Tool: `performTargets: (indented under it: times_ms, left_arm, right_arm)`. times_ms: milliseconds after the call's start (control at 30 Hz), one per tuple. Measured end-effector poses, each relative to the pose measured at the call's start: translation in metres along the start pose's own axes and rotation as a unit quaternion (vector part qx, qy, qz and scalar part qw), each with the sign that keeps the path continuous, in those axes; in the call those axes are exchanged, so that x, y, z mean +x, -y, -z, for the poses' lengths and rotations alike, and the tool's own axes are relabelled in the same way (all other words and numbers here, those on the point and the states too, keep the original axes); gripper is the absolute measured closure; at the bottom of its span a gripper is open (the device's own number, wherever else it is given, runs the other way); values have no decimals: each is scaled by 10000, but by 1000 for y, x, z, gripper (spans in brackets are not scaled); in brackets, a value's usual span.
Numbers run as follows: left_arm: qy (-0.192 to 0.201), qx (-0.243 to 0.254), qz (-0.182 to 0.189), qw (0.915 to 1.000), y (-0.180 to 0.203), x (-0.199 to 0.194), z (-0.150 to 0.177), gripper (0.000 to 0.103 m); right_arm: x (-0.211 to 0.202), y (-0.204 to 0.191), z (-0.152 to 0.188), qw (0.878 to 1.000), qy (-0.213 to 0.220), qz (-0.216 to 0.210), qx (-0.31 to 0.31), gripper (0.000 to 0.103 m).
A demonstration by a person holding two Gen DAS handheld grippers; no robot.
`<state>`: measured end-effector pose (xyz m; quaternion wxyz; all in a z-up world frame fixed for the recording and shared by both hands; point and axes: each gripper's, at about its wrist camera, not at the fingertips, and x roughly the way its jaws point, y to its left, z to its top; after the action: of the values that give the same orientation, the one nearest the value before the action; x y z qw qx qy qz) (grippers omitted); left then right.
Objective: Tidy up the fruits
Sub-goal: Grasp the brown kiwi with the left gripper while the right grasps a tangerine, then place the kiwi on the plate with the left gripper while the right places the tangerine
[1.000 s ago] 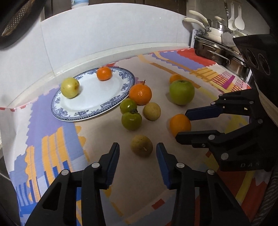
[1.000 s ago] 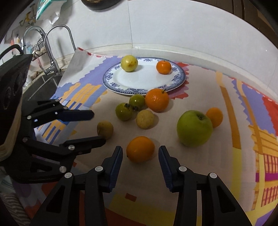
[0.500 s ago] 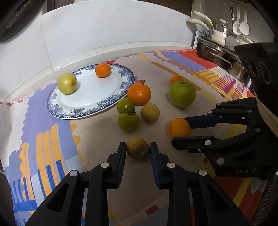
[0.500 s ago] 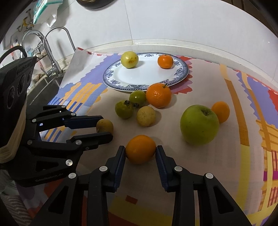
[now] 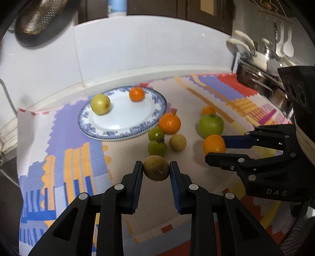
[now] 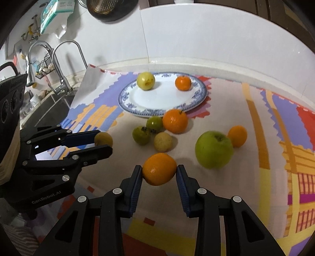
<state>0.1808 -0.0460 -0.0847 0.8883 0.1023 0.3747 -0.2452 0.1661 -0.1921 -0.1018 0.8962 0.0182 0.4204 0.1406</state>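
My left gripper is shut on a small brown round fruit and holds it just above the patterned cloth. My right gripper is shut on an orange; from the left wrist that same orange shows between the right gripper's pads. A blue-rimmed white plate at the back carries a yellow fruit and a small orange. Loose on the cloth lie a large green apple, two green fruits, a pale round fruit, a stemmed orange and a small orange.
A sink with two curved taps lies left of the cloth. Steel pots and hanging white utensils stand at the right. A white tiled wall runs behind the counter, with a round dark strainer hanging above.
Both grippers went from open around their fruits to shut on them. The left gripper has since lifted the brown fruit off the cloth; the right has hardly moved.
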Motion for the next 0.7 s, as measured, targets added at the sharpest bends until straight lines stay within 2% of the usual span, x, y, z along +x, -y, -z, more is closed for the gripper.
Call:
performTargets:
  times_ms: [267, 367, 700]
  left_arm:
    - [452, -158, -264, 9985, 2, -34, -21, 75]
    - [582, -218, -196, 9979, 0, -44, -30, 75]
    - [988, -228, -635, 9928, -9, -59, -62, 75]
  right_arm:
    - [-32, 0, -21, 9988, 491, 34, -78, 67]
    - [-44, -1, -30, 9972, 730, 41, -139, 67]
    - [-63, -4, -65, 9914, 1271, 50, -322, 67]
